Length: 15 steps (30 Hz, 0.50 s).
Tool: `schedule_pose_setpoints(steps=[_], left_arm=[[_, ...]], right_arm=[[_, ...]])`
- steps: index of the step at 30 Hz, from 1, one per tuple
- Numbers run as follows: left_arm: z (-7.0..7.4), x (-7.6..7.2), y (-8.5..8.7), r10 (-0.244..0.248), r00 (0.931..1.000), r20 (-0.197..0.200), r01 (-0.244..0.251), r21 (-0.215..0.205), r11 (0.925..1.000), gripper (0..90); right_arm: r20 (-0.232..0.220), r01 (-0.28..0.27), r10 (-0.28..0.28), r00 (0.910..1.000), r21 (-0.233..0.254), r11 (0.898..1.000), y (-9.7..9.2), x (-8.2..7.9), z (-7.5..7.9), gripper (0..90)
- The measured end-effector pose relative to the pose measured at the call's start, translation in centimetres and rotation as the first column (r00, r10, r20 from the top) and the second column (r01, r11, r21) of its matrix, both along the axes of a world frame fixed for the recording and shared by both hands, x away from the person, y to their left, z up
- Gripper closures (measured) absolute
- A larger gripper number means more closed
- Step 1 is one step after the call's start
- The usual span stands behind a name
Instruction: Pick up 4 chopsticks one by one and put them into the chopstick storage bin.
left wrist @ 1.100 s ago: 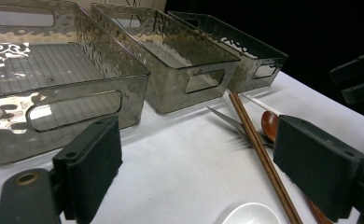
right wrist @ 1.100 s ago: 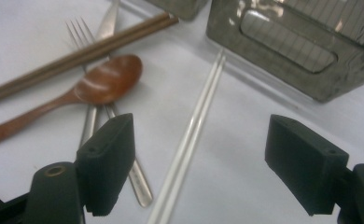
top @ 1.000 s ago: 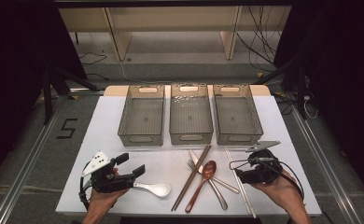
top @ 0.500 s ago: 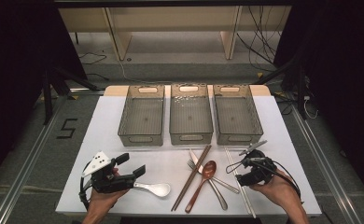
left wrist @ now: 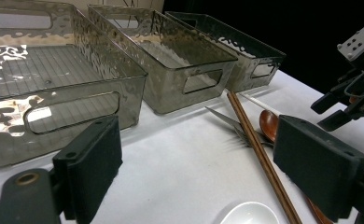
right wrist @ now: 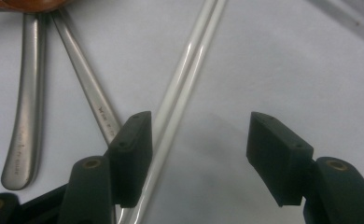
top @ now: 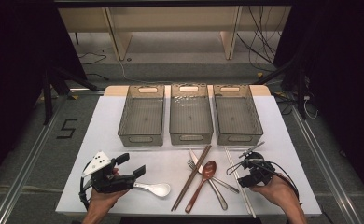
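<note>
Three clear grey plastic bins stand empty at the far side; every utensil lies on the white table cover (top: pixel 273 135), so sorting looks not yet begun.

Right gripper (right wrist: pixel 196 158): jaws spread wide, nothing between the pads. It hangs low over the pair of white plastic chopsticks (right wrist: pixel 180 102). The left pad sits over or against the sticks and the right pad stands well clear on bare cover, so the sticks are off-centre in the gap. Whether the left pad touches them I cannot tell from this angle. Beyond the left jaw lie two steel handles (right wrist: pixel 28 102), probably of the fork and a knife or spoon.

High view: right gripper (top: pixel 245 164) sits over the white chopsticks (top: pixel 238 179), near the front right edge.

Left gripper (top: pixel 132 163): jaws apart, holding nothing, idle. The white ceramic soup spoon (top: pixel 154 188) lies just beside its near jaw. In the left gripper view, the spoon bowl (left wrist: pixel 250 213) shows low between the jaws.

Farther out from the left jaws: brown wooden chopsticks (left wrist: pixel 259 154), the reddish-brown wooden spoon (left wrist: pixel 269 123) and the steel fork (left wrist: pixel 229 122), crossing each other in a loose heap.

Farthest: left bin (top: pixel 142 117), middle bin (top: pixel 190 116), right bin (top: pixel 237 116), in a row, touching or nearly so.

Judgement: nothing is binned. Left to do: centre and close on the white chopsticks, carry them to a bin, then the rest of the utensils.
</note>
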<state>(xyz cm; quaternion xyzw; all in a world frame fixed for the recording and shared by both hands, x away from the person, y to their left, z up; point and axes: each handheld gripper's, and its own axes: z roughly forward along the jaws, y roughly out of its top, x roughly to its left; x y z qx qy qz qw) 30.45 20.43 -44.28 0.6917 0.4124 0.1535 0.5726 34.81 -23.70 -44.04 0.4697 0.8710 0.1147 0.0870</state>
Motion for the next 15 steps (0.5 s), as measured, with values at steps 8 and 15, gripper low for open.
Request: schedule_pose_setpoints(steps=[8, 15], left_arm=[[0.0, 0.0, 0.0, -0.001, 1.0000, 0.001, 0.001, 0.001, 1.0000, 14.8], [0.0, 0.0, -0.1, -0.001, 1.0000, 0.001, 0.001, 0.003, 1.0000, 14.8]], right_arm=[[-0.029, 0.015, -0.015, 0.9995, 0.020, 1.000, -0.3, 0.2, -0.8, 46.0], [-0.047, 0.019, -0.018, 0.9987, 0.014, 1.000, -0.2, 0.3, -1.2, 50.4]])
